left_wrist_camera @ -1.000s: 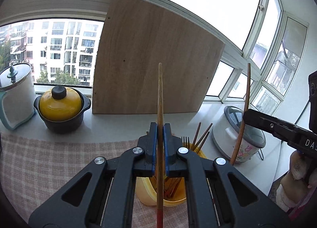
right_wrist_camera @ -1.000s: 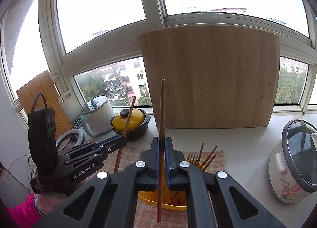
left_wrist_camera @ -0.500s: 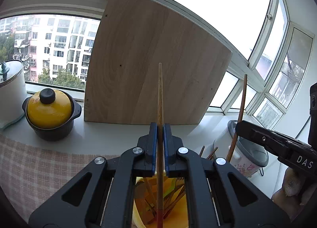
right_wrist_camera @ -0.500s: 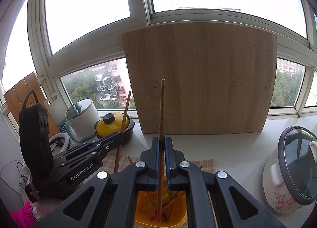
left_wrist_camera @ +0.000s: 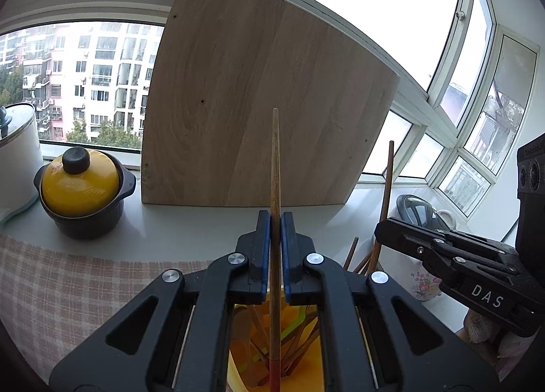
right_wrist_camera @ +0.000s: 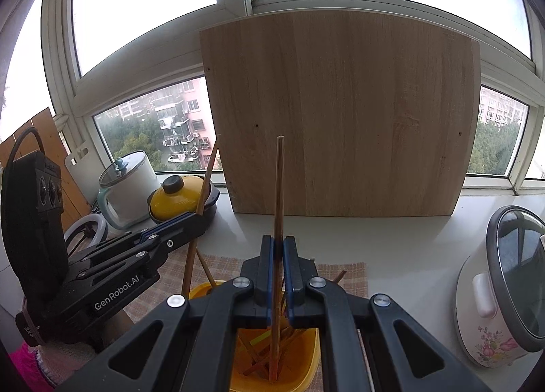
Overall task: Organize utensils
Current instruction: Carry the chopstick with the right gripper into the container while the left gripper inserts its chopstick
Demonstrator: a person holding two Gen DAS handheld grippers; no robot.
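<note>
Left claw (left_wrist_camera: 275, 221) clamped on chopstick (left_wrist_camera: 275, 167), pads pinching shaft near midlength; stick upright, red-tipped lower end already inside yellow holder (left_wrist_camera: 306, 371). Right claw (right_wrist_camera: 279, 249) likewise closed on second chopstick (right_wrist_camera: 279, 187), lower end down among sticks in holder (right_wrist_camera: 306, 375). Both claws side by side over same holder, nearly touching.

Handling, judged: thin wood, light, stiff, smooth; prone to pivot between pads if nudged by sticks already inside. Mid-shaft pinch looks adequate. Release likely safe only once tip seats at bottom, else lean or bounce out.

Surround: holder on checked cloth (left_wrist_camera: 68, 289); board (right_wrist_camera: 340, 112) against window; yellow pot (left_wrist_camera: 80, 184) and cooker (right_wrist_camera: 504, 289) well apart.
</note>
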